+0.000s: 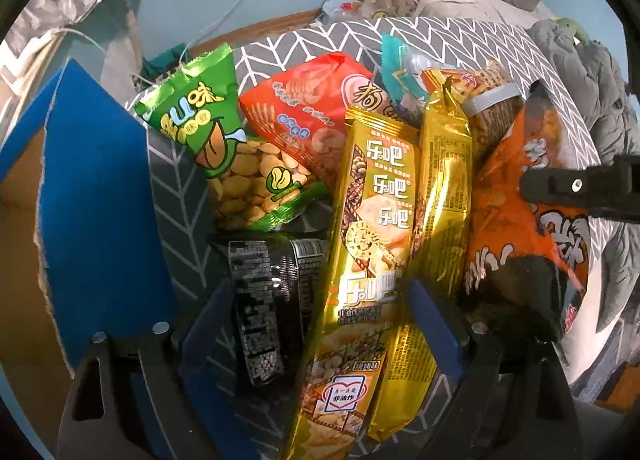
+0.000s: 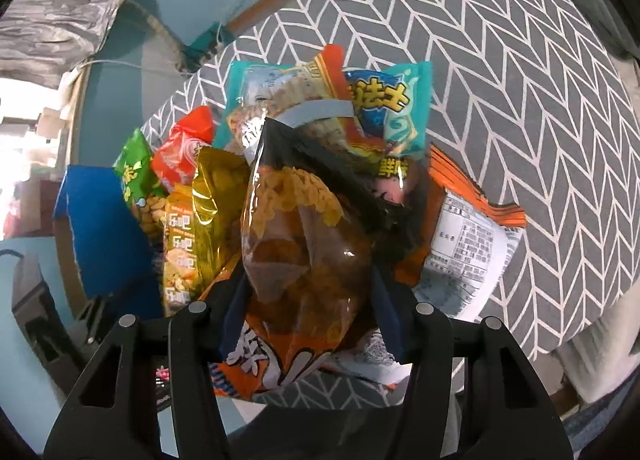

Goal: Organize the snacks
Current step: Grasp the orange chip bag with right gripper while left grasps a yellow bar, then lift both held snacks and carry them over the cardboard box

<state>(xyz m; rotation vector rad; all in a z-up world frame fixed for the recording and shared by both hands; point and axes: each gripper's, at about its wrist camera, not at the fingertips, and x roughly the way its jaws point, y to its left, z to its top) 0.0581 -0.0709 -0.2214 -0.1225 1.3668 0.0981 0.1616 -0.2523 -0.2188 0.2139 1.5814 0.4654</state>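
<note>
A heap of snack packets lies on a round table with a grey herringbone cloth (image 2: 520, 100). My left gripper (image 1: 320, 312) points down over the heap, open; a gold packet (image 1: 372, 220) and a black packet (image 1: 268, 292) lie between its blue pads. A green bean packet (image 1: 208, 132), a red chip bag (image 1: 308, 116) and a second gold packet (image 1: 444, 188) lie beyond. My right gripper (image 2: 308, 300) is shut on an orange and black chip bag (image 2: 296, 244), with its pads against both sides. In the left wrist view one black finger (image 1: 568, 186) of the right gripper lies across that orange bag (image 1: 516, 228).
An open blue cardboard box (image 1: 96, 200) stands at the table's left edge, close to the heap. A teal packet (image 2: 400, 112) and a white and orange packet (image 2: 468, 244) lie past the held bag. Bare cloth stretches to the right. Grey bedding (image 1: 580, 72) is behind the table.
</note>
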